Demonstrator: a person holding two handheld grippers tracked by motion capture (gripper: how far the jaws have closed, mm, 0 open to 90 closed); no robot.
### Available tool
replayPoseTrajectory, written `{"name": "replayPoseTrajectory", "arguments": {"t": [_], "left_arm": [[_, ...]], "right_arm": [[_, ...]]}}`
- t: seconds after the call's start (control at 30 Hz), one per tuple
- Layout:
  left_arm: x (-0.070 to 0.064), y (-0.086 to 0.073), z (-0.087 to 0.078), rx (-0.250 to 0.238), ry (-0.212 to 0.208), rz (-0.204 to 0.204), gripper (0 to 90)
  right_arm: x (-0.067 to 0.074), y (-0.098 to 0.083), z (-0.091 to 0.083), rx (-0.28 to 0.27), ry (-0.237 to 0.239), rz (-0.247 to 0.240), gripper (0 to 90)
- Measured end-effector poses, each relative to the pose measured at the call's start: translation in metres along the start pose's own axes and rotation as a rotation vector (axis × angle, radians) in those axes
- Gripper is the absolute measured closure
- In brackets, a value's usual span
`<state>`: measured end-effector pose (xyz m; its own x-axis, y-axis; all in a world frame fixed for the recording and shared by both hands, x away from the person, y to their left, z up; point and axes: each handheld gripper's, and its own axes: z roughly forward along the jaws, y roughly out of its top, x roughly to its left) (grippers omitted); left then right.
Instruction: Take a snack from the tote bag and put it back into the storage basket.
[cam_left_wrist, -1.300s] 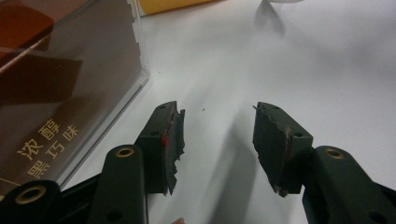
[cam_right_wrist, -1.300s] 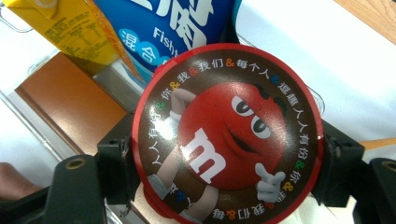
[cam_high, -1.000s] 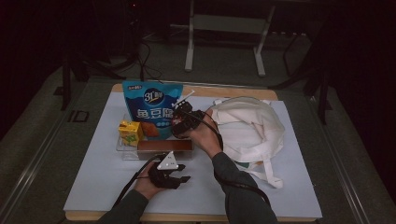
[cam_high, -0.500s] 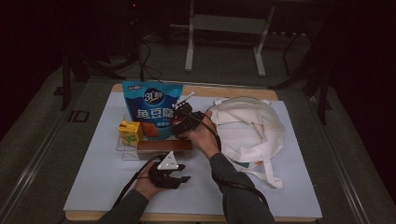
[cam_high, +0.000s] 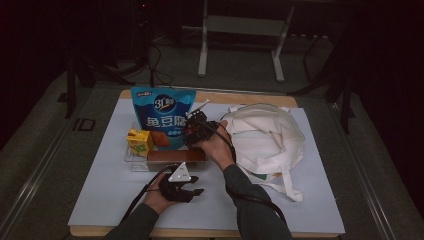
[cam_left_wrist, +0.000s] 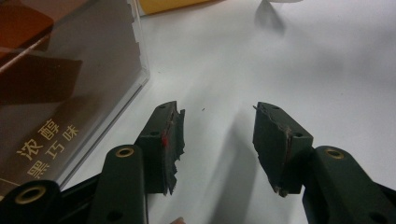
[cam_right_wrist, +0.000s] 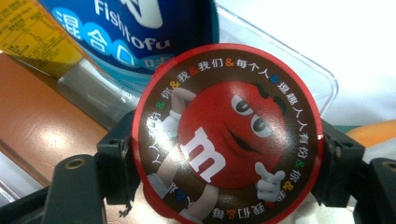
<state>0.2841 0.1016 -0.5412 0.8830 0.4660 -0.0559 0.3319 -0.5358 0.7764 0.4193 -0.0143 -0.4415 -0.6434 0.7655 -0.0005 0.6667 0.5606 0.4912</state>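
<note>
The right hand-held gripper (cam_right_wrist: 226, 154) clenches a round M&M's tub (cam_right_wrist: 227, 135) at frame centre above the clear tray (cam_high: 131, 161), beside the blue pouch (cam_high: 162, 117), while the left hand-held gripper (cam_left_wrist: 217, 140) rests released on the white surface (cam_high: 100, 190).

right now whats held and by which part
The right gripper holds a round M&M's container, clamped across its sides. The left gripper is open, holding nothing.

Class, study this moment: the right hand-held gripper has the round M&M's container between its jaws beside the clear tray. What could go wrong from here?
1. The M&M's container is round and gripped only at its sides by the right hand-held gripper, so it might slip or twist.
2. Lifting it could knock the fish tofu bag standing close behind.
</note>
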Motion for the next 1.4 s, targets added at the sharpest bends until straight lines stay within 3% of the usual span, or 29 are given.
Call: {"name": "replayPoseTrajectory", "arguments": {"t": [1.4], "left_arm": [[-0.001,0.0,0.0,0.002,-0.001,0.002,50.3]], "right_arm": [[0.007,-0.003,0.018,0.076,0.006,-0.021,25.1]]}}
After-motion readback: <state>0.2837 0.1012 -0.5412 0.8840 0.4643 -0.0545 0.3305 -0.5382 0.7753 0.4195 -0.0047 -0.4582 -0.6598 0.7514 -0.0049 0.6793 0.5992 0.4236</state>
